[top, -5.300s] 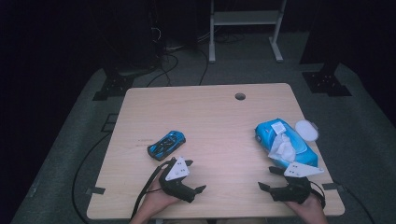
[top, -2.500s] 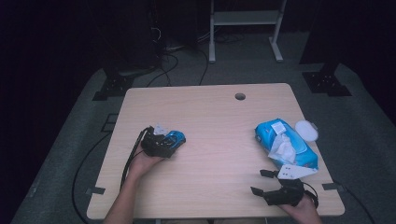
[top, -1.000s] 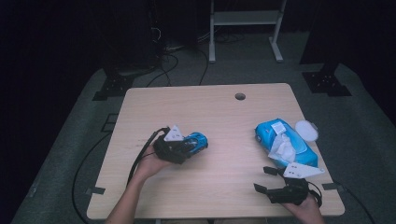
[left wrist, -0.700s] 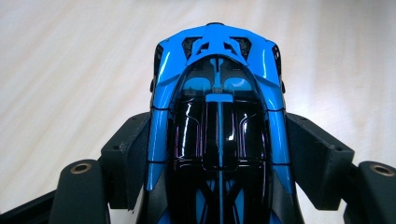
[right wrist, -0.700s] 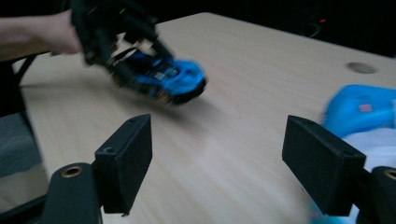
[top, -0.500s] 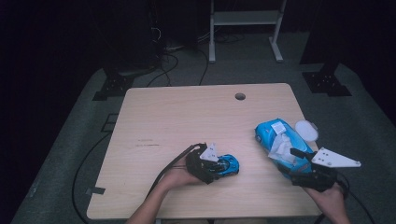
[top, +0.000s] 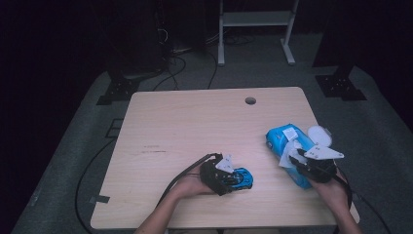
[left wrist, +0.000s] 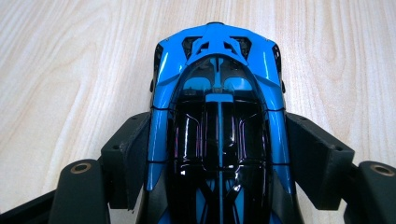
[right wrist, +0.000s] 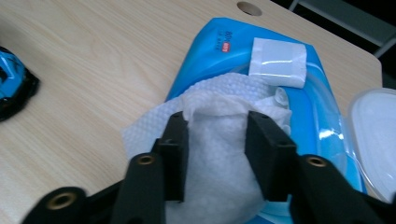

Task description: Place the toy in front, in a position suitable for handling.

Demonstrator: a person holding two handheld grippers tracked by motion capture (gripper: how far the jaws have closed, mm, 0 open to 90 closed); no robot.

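My left gripper [top: 233,179] has carried the blue toy car [left wrist: 217,116] across the worktop [top: 195,122] toward the middle; its jaws clamp the car's flanks. The wipes pack [right wrist: 280,84] lies under my right gripper [right wrist: 217,140], lid flipped open beside it. Those jaws have just been closing around the wipe [right wrist: 219,135] sticking out of the pack, so I judge a pull comes next.

The right hand-held gripper [right wrist: 214,156] has just been closing its jaws around a white wipe [right wrist: 212,135] that sticks up from the blue pack [right wrist: 233,46] on the tabletop [right wrist: 93,60].
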